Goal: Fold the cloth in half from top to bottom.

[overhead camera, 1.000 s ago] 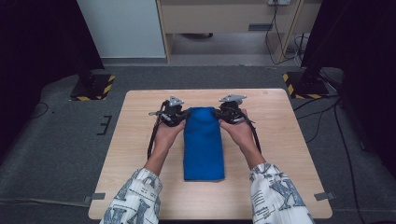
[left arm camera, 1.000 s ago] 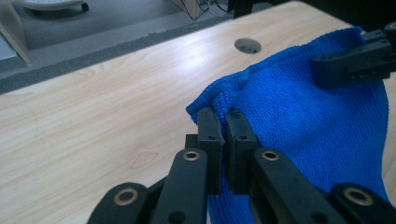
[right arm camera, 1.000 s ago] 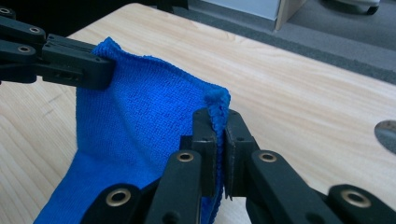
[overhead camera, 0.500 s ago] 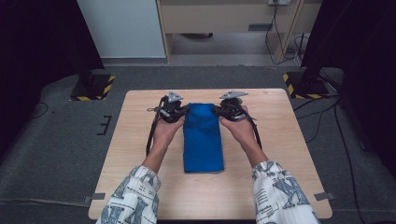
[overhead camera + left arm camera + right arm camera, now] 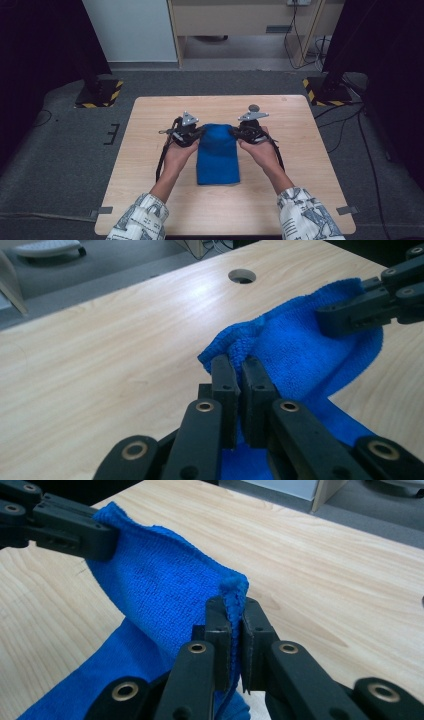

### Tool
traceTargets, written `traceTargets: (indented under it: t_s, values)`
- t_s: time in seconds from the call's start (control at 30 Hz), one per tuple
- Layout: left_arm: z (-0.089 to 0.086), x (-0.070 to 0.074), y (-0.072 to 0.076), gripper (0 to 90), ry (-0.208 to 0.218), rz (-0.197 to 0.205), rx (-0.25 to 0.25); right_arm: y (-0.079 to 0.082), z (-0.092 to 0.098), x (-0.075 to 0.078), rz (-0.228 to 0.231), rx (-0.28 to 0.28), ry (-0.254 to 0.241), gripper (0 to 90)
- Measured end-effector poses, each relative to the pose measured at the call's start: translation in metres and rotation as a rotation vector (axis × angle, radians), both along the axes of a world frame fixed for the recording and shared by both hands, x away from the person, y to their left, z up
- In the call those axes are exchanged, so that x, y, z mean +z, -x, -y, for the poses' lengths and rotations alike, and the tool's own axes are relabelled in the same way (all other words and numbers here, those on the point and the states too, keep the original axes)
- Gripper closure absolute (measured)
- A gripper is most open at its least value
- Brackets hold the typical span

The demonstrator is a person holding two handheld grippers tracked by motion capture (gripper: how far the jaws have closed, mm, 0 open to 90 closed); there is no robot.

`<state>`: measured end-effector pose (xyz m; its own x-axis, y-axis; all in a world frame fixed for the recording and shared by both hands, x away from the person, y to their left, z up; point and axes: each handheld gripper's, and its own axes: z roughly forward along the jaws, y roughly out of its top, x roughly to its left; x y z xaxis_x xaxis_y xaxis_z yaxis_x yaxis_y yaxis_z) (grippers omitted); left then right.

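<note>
- High view: a blue cloth (image 5: 217,155) is seen lying folded lengthwise in the middle of the wooden surface (image 5: 150,200), its far end lifted off the wood. That end is flanked by the left claw (image 5: 199,134) and the right claw (image 5: 235,133), one at each far corner, with a hand behind each.
- Left claw view: the left claw (image 5: 239,371) is pressed together on a bunched corner of the cloth (image 5: 300,347), the terry pile crumpled above the fingertips (image 5: 222,372). The other claw is seen farther off, clamped on the opposite corner, and the cloth sags in a soft curve between the two.
- Right claw view: the right claw (image 5: 235,611) is pinching a thin fold of cloth (image 5: 160,590) that stands up between its fingertips (image 5: 252,615); the fabric drapes away towards the far claw and down onto the surface (image 5: 325,555).
- Handling, as judged: the cloth is taken to be light, limp and not fragile; its looped pile should be gripped without slipping. No shape will be held by it, so the corners are the places to be held, both at once, and kept spread so the edge stays straight.
</note>
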<state>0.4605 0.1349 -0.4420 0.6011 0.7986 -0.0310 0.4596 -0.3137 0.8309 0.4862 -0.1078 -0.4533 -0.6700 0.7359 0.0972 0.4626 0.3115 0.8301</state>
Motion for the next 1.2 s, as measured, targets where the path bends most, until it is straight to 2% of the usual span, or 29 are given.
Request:
traceTargets:
  t_s: [0.23,0.33,0.6,0.87,0.97,1.2]
  values:
    - [-0.001,-0.005,0.014,86.4,-0.001,-0.006,-0.008,0.011,0.001,-0.005,-0.004,0.016,-0.004,84.5]
    - [-0.001,-0.006,0.021,86.4,0.013,-0.003,-0.012,0.016,0.002,-0.008,-0.004,0.027,-0.003,84.4]
    - [0.002,-0.009,0.035,86.4,0.029,-0.005,-0.026,0.025,0.007,-0.006,0.003,0.036,-0.003,84.3]
    - [0.002,-0.024,0.043,86.4,0.024,-0.031,-0.044,0.036,0.008,-0.025,-0.012,0.073,0.031,84.2]
    - [0.003,-0.027,0.044,86.4,0.021,-0.035,-0.049,0.038,0.008,-0.027,-0.022,0.071,0.029,84.2]
    - [0.000,-0.020,0.048,86.4,0.035,-0.023,-0.050,0.040,0.008,-0.015,-0.002,0.082,0.008,83.8]
